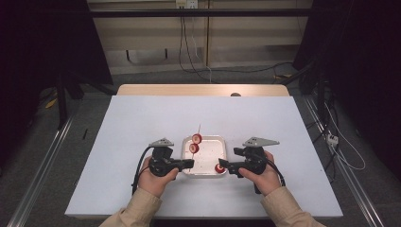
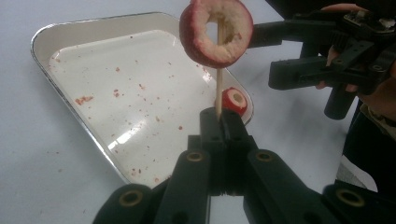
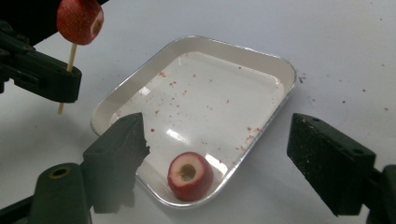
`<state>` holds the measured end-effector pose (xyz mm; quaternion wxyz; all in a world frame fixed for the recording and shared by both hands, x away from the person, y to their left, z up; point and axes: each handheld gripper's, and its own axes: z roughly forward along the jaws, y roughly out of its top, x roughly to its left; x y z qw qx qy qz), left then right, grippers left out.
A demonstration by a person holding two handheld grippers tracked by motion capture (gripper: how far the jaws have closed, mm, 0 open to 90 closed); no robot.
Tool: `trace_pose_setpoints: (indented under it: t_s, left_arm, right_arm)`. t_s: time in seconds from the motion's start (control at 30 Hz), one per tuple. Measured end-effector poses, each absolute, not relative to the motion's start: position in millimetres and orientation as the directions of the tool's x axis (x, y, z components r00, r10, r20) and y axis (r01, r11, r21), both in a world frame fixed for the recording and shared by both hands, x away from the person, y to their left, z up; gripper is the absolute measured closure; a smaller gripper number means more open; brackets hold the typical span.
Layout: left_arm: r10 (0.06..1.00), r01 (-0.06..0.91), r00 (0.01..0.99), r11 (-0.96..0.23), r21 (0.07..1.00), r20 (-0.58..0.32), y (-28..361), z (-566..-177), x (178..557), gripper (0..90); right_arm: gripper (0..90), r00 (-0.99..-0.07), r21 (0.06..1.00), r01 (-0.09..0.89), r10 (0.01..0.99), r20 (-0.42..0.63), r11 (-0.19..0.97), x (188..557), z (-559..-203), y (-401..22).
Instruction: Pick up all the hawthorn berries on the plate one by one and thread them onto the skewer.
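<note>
My left gripper is shut on the lower end of a thin wooden skewer, which stands upright over the tray. A cored red fruit ring is threaded on it; the high view shows two red rings on the stick. A loose cored red fruit piece lies in the near corner of the shallow metal tray. My right gripper is open, its jaws spread wide just above and on either side of that piece, not touching it. In the high view the right gripper faces the left gripper across the tray's front.
The tray sits at the middle front of a white table sheet and is speckled with red crumbs. The table's wooden far edge lies beyond. Cables run over the floor to the right.
</note>
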<state>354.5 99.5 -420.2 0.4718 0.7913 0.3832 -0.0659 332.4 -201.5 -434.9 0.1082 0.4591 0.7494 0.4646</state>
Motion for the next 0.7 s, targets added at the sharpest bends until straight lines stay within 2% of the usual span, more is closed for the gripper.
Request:
trace_pose_setpoints:
  t_s: [0.13,0.2,0.33,0.43,0.57,0.7]
  left_arm:
    - [0.549,0.669,0.694,-0.256,0.697,-0.466,99.0,-420.2,354.6,89.7]
    - [0.547,0.668,0.696,-0.256,0.698,-0.466,99.5,-420.0,354.8,89.7]
    - [0.547,0.665,0.699,-0.259,0.701,-0.461,99.5,-419.8,355.1,89.7]
    - [0.549,0.666,0.697,-0.257,0.700,-0.462,99.1,-419.6,354.7,89.7]
    - [0.548,0.665,0.698,-0.259,0.701,-0.460,99.0,-418.9,354.4,89.7]
    - [0.549,0.661,0.703,-0.270,0.700,-0.452,98.4,-419.3,354.5,89.7]
  right_arm:
    - [28.6,-0.560,0.798,0.580,0.790,0.248,0.161,331.8,-436.8,-204.0]
    - [38.0,-0.571,0.797,0.577,0.786,0.238,0.178,330.8,-437.0,-203.6]
    - [49.8,-0.594,0.799,0.565,0.774,0.222,0.205,328.2,-437.1,-200.8]
    - [54.4,-0.614,0.798,0.555,0.762,0.204,0.234,326.7,-437.9,-197.7]
    - [64.9,-0.635,0.790,0.547,0.753,0.173,0.279,326.2,-442.3,-193.3]
    - [65.9,-0.635,0.780,0.556,0.752,0.177,0.286,327.4,-447.4,-191.1]
